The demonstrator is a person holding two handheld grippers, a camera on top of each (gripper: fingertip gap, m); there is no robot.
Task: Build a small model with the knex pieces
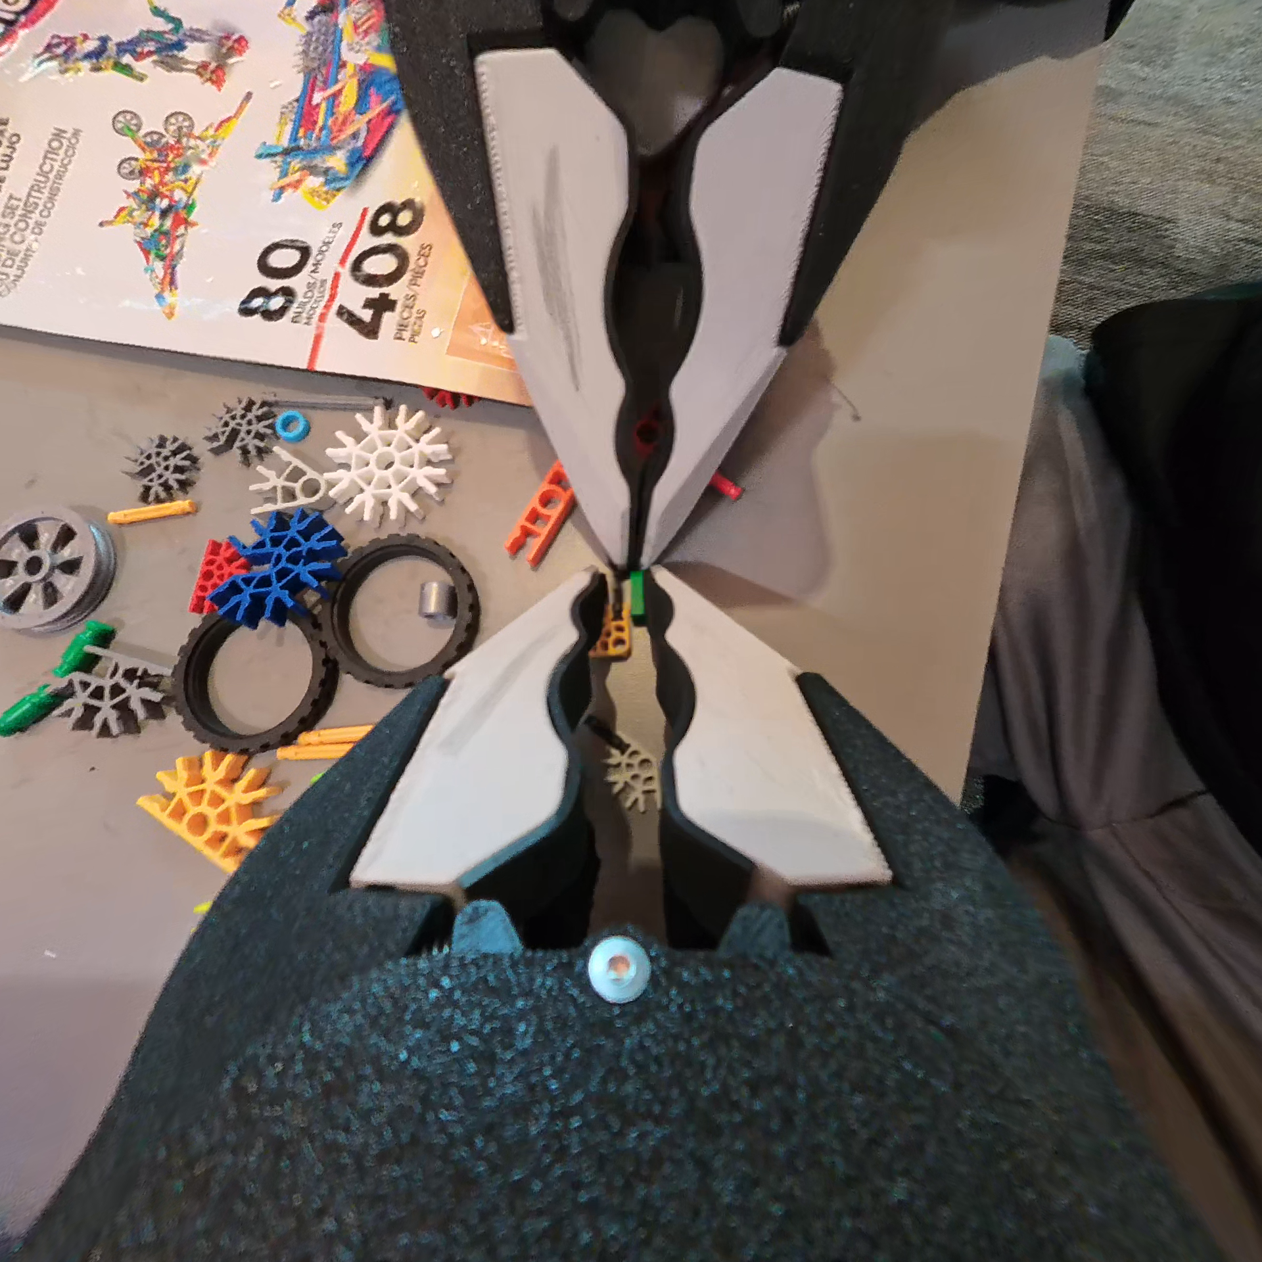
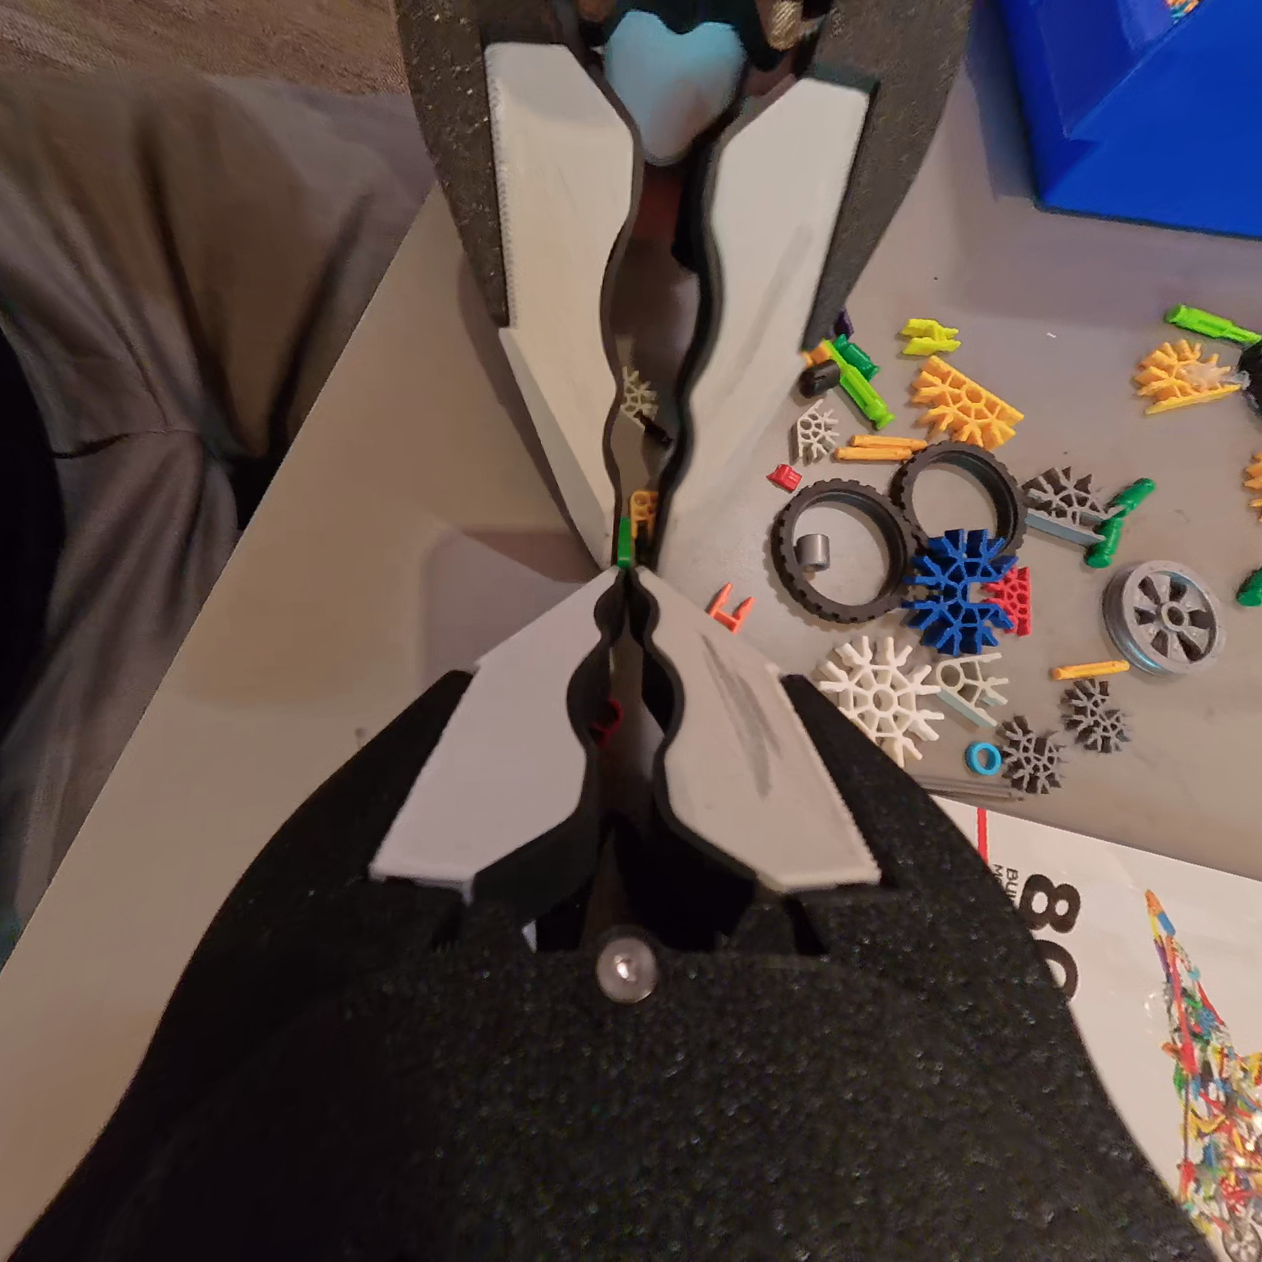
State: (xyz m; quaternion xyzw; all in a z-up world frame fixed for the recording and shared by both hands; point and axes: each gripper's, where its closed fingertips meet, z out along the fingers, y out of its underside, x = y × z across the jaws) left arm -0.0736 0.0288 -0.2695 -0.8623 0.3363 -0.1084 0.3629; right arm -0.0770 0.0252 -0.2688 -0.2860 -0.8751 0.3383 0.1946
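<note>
My two grippers meet tip to tip above the pale table point(image 1: 888, 410). My left gripper point(image 1: 625, 575) is shut on a small yellow connector point(image 1: 610, 632) with a short green rod point(image 1: 636, 591) beside it. The pieces fill the gap between its pads. They also show in the right wrist view, the yellow connector point(image 2: 642, 509) and the green rod point(image 2: 623, 543), in the left gripper point(image 2: 632, 554). My right gripper point(image 2: 627, 577) is shut, its tips meeting at the green rod's end. It also shows in the left wrist view point(image 1: 638, 556). A red piece point(image 2: 604, 717) shows farther back between its fingers; I cannot tell if it is held.
Loose parts lie beside the grippers: two black tyres point(image 1: 403, 614), a blue connector point(image 1: 280, 567), a white connector point(image 1: 389, 461), an orange piece point(image 1: 539, 512), a grey wheel hub point(image 1: 48, 567). A printed box point(image 1: 205, 171) and a blue box point(image 2: 1127, 102) lie beyond. Grey cloth point(image 1: 1092, 614) lies past the table edge. Both grippers' tips are close together, under 4 cm apart.
</note>
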